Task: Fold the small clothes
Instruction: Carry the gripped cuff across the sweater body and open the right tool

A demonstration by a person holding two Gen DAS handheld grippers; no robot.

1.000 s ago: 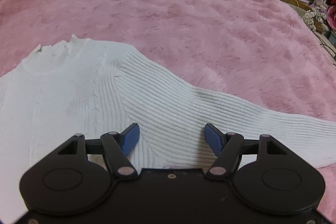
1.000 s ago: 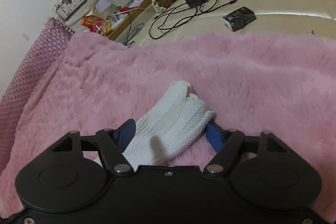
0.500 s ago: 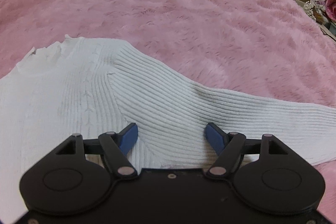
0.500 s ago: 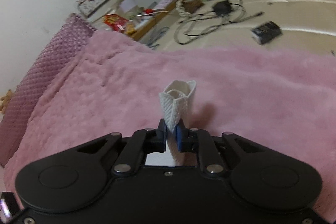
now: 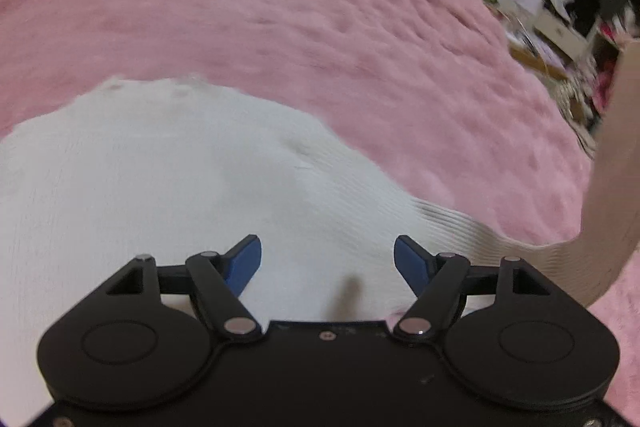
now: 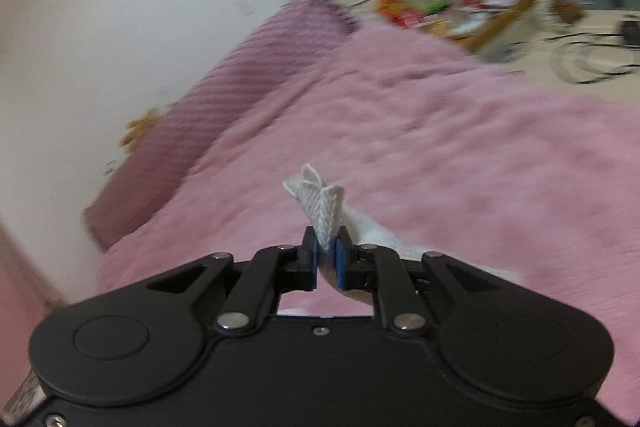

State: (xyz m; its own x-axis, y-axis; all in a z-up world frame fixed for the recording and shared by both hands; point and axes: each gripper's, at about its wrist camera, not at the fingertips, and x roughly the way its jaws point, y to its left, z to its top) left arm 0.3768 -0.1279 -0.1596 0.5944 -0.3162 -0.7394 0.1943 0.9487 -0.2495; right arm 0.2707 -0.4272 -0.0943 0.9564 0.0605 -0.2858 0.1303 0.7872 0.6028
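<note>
Left wrist view, from the left edge: white sweater point(image 5: 160, 195) spread flat on pink blanket point(image 5: 320, 27), body filling the left and centre of the view, neckline at the far edge. Blurred throughout; rib texture readable only toward the right.

Centre: left gripper point(image 5: 327, 261) above the sweater body, jaws spread wide, blue pads point(image 5: 244, 263) well apart, nothing between them. Contact with the fabric not determinable from this angle.

Right: sleeve point(image 5: 600, 219) leaving the sweater body, running along the blanket, then rising steeply off the surface up the right edge of the view. Beyond it, cluttered shelves point(image 5: 580, 7), blurred.

Right wrist view, from the left edge: pale wall point(image 6: 120, 7), then a purple quilted cover point(image 6: 224, 95) along the blanket's far side.

Centre: right gripper point(image 6: 327, 259) pressed together on the sleeve cuff point(image 6: 324, 207), blue pads pinching the bunched white knit, cuff end standing up past the fingertips. Remaining sleeve fabric trailing down and to the right behind the gripper. Cuff held clear above the pink blanket point(image 6: 480, 155).

Right: pale floor with black cables point(image 6: 592, 59) and assorted clutter, probably boxes and packaging, too smeared to identify.
</note>
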